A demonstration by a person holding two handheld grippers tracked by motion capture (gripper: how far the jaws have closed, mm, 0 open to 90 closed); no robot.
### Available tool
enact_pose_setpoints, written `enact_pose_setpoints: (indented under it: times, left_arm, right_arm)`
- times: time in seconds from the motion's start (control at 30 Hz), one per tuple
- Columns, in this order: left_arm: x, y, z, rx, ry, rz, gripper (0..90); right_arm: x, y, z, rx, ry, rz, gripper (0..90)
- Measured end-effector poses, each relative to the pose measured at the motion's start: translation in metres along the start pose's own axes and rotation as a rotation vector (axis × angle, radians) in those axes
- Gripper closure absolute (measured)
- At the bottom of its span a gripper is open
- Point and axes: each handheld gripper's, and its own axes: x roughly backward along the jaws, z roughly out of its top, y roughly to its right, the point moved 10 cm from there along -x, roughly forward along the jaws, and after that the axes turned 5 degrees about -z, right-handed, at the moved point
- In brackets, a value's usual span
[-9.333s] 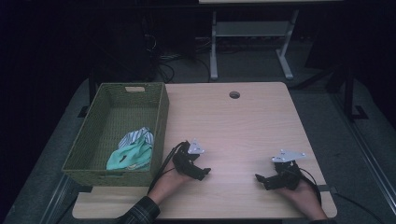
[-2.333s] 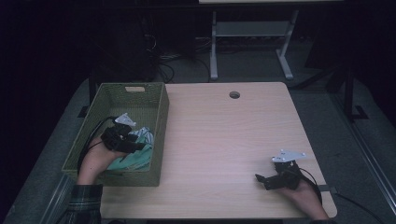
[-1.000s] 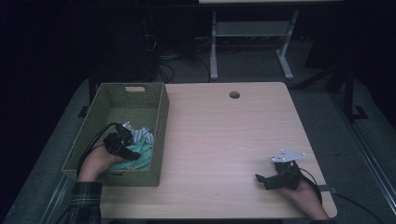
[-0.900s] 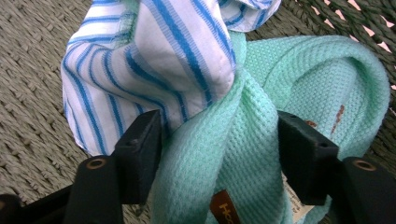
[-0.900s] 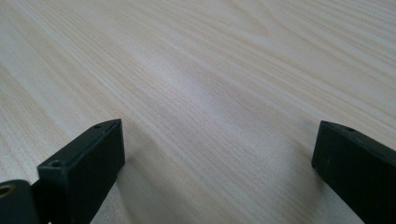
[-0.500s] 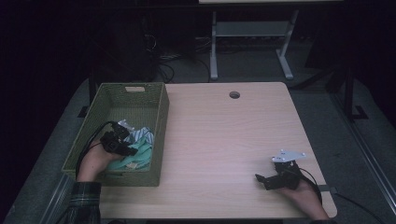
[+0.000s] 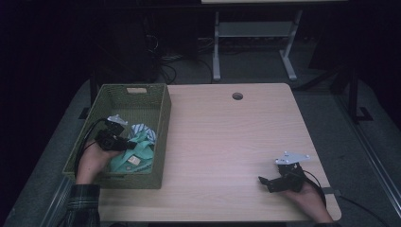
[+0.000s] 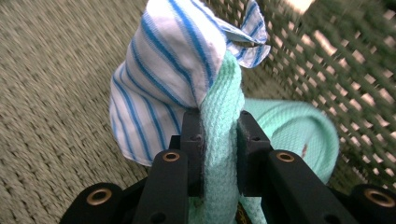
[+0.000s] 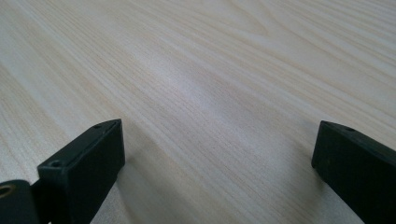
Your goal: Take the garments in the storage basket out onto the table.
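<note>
Mint waffle cloth (image 8: pixel 223 140) is bunched between the left gripper (image 8: pixel 219 156), whose jaws have just closed on it, lifting it from the wicker basket (image 7: pixel 163 127); right gripper (image 9: pixel 217 154) rests agape.

Readable text: I find none.
Tag on the cloth (image 7: pixel 135 161) in my basket (image 7: pixel 163 101): a small tan patch, too small for me to read.
Table (image 7: pixel 227 137): bare wood grain, no marks or numbers.
</note>
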Motion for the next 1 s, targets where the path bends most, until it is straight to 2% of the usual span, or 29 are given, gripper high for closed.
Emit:
enact_pose_setpoints:
  times: [0.1,0.13,0.23,0.33,0.37,0.5,0.63,0.67,0.77,0.8,0.9,1.0]
  left_arm:
    - [0.005,0.000,0.004,0.004,0.026,-0.004,76.3]
    - [0.010,0.000,0.007,0.004,0.051,-0.001,76.6]
    - [0.015,0.000,0.010,0.005,0.072,-0.005,77.3]
    - [0.026,0.000,0.017,0.005,0.124,0.001,78.4]
    - [0.026,0.000,0.017,0.005,0.124,0.001,78.5]
    - [0.038,0.001,0.026,0.012,0.186,-0.001,78.5]
    - [0.045,0.000,0.031,0.008,0.214,-0.005,78.9]
    - [0.050,0.000,0.035,0.016,0.240,-0.009,79.0]
    - [0.058,0.001,0.042,0.015,0.276,-0.017,79.3]
    - [0.058,0.001,0.042,0.015,0.276,-0.017,79.5]
    - [0.065,0.002,0.049,0.019,0.316,-0.027,79.5]
    - [0.068,0.001,0.052,0.016,0.328,-0.030,79.7]
  right_arm:
    - [0.000,0.000,0.000,0.000,0.000,0.000,2.2]
    - [0.000,0.000,0.000,0.000,0.000,0.000,2.2]
    - [0.000,0.000,0.000,0.000,0.000,0.000,2.2]
    - [0.000,0.000,0.000,0.000,-0.001,0.000,2.2]
    - [0.000,0.000,0.000,0.000,-0.001,0.000,2.2]
    - [0.000,0.000,0.000,0.000,-0.001,-0.001,2.2]
    - [0.000,0.000,0.000,0.002,-0.002,-0.001,2.2]
    - [0.000,0.000,0.000,0.001,-0.001,-0.001,2.2]
    - [0.000,0.000,0.000,0.001,-0.001,-0.001,2.2]
    - [0.000,0.000,0.000,0.001,-0.001,-0.001,2.2]
    - [0.000,0.000,0.000,0.001,-0.001,-0.001,2.2]
    - [0.000,0.000,0.000,0.000,-0.001,-0.002,2.3]
